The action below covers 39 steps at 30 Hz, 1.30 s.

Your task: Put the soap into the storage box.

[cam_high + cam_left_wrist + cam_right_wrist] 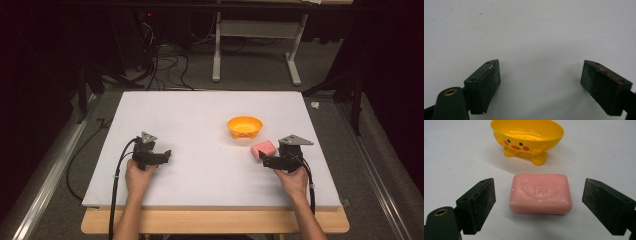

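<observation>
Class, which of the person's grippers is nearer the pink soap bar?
Right. The right gripper sits just beside the pink soap bar; the left gripper is far across the table.

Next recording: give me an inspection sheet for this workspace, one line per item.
Surface: white board on a wooden table, bare apart from the job's things.
Job's things: pink soap bar lying flat; yellow soap dish upright behind it, apart.
Clutter: nothing seen.
Grippers: right gripper open, soap between its jaws, untouched; left gripper open over bare board.
Cables: black cable trailing off the left gripper.
Surroundings: dark room, grey floor, table legs, floor wires.
</observation>
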Each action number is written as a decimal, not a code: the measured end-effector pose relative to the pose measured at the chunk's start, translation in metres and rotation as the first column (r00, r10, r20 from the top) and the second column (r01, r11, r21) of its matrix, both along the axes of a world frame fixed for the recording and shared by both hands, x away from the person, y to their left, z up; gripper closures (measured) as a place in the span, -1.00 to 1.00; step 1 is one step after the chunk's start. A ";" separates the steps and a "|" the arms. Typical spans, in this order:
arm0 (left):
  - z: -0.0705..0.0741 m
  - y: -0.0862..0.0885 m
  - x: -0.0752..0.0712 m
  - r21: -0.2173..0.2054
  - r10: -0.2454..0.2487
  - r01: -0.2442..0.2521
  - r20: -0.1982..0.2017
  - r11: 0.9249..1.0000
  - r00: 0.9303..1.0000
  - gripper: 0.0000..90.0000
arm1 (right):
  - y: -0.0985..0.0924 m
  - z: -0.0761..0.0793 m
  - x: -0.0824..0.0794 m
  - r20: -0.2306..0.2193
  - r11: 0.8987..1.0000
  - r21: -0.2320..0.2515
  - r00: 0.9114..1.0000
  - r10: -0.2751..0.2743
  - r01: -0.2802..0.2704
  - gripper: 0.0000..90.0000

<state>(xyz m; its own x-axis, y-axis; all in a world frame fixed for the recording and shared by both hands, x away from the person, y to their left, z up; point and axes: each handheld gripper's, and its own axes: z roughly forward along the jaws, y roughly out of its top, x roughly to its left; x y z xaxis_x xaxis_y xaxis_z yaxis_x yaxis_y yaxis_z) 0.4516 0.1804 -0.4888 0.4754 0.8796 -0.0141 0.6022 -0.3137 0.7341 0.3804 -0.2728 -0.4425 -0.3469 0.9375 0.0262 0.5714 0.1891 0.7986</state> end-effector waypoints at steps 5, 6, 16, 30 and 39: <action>0.000 0.000 0.000 0.000 0.000 0.000 0.000 1.000 1.000 -0.63 | 0.003 -0.002 0.008 -0.021 1.000 -0.003 1.000 -0.012 0.012 -0.73; 0.000 0.000 0.000 0.000 0.000 0.000 0.000 1.000 1.000 -0.63 | 0.004 -0.002 0.009 -0.026 1.000 -0.006 1.000 -0.012 0.012 -0.73; 0.000 0.000 0.000 0.000 0.000 0.000 0.000 1.000 1.000 -0.63 | 0.010 -0.008 0.025 -0.052 0.999 -0.031 0.998 -0.029 0.027 -0.73; 0.000 0.000 0.000 0.000 0.001 -0.001 0.002 1.000 1.000 -0.63 | 0.014 -0.023 0.035 -0.106 0.997 -0.061 0.993 -0.048 0.042 -0.73; 0.000 0.000 0.000 0.000 0.001 -0.001 0.002 1.000 1.000 -0.63 | 0.018 -0.030 0.039 -0.131 0.996 -0.085 0.990 -0.048 0.037 -0.73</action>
